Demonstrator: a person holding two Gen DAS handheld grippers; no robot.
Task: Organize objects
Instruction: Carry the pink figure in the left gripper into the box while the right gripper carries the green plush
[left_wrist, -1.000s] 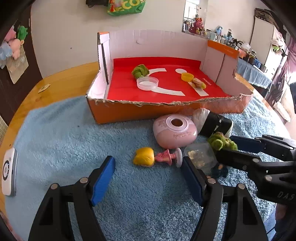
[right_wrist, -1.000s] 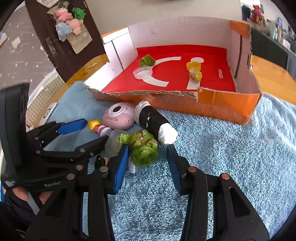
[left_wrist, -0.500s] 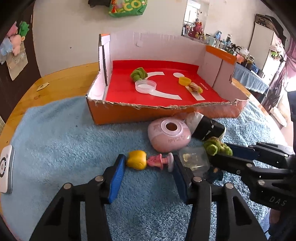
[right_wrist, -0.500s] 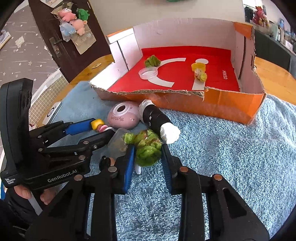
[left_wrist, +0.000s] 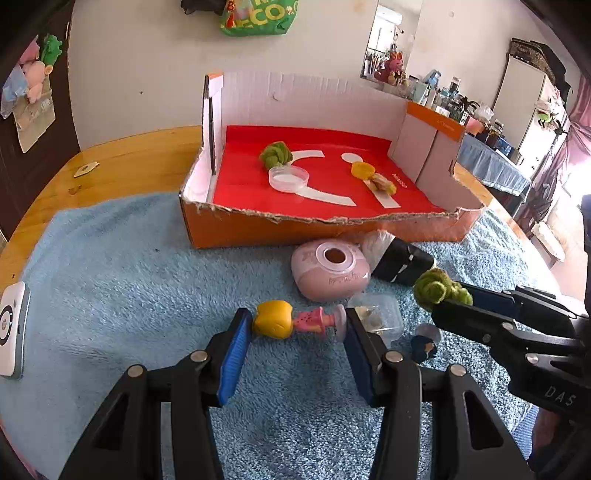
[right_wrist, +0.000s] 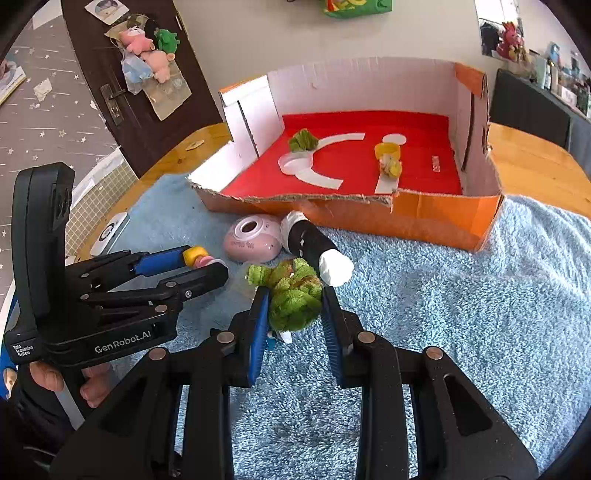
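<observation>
Both tongs are clamped on something right now: the left gripper, low in the middle of its own view, has its blue pads pressed on either end of a yellow-and-pink toy lying crosswise on the towel, and the right gripper has squeezed nearly all the way in on a green fuzzy toy, pads on both its sides, at the centre of its view. Going down by size: the blue towel fills the lower part of both views over a wooden table. The box, orange outside with a red floor, sits across the upper middle, and it has a second green fuzzy thing, a clear dish and a yellow cap in it. Just in front of the box there's a pink pod, touching a black bottle on its right. Near the left gripper's right pad is a small clear tub.
</observation>
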